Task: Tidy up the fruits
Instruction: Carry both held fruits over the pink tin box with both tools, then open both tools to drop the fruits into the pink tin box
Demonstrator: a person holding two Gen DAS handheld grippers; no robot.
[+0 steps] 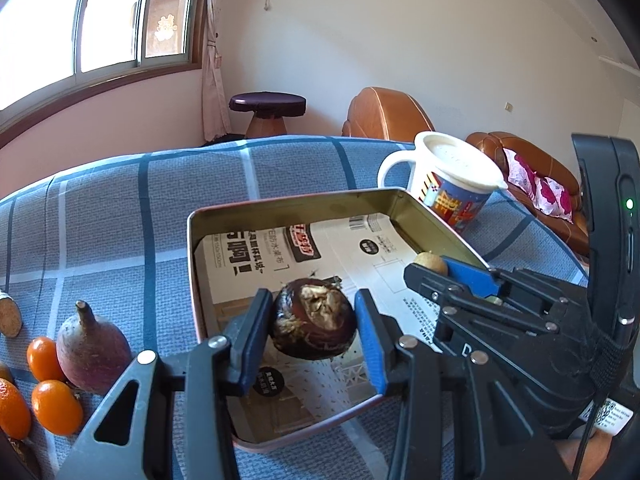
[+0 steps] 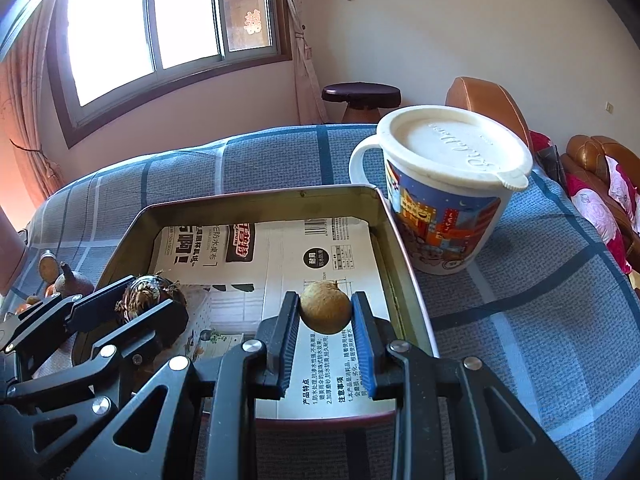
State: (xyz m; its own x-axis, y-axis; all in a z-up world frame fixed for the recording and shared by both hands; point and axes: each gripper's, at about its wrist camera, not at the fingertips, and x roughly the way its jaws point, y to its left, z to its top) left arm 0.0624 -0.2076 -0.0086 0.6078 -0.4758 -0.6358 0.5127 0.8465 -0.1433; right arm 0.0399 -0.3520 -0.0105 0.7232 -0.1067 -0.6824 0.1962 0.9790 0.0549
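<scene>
My left gripper (image 1: 312,322) is shut on a dark brown round fruit (image 1: 314,320) with a pale dried top, held over the metal tin tray (image 1: 192,248) lined with printed paper. My right gripper (image 2: 325,312) is shut on a small tan round fruit (image 2: 325,310), low over the tray's (image 2: 384,216) right side. The right wrist view shows the left gripper (image 2: 148,308) at lower left with the dark fruit (image 2: 146,290) in it. From the left wrist view, the right gripper (image 1: 440,270) and its tan fruit (image 1: 430,263) appear at right.
A lidded mug (image 2: 448,196) stands just behind the tray's right corner. Left of the tray on the blue checked cloth lie a purplish pear-shaped fruit (image 1: 90,348), small orange fruits (image 1: 54,404) and a cut brown piece (image 1: 8,316). A sofa (image 1: 532,184) stands beyond the table.
</scene>
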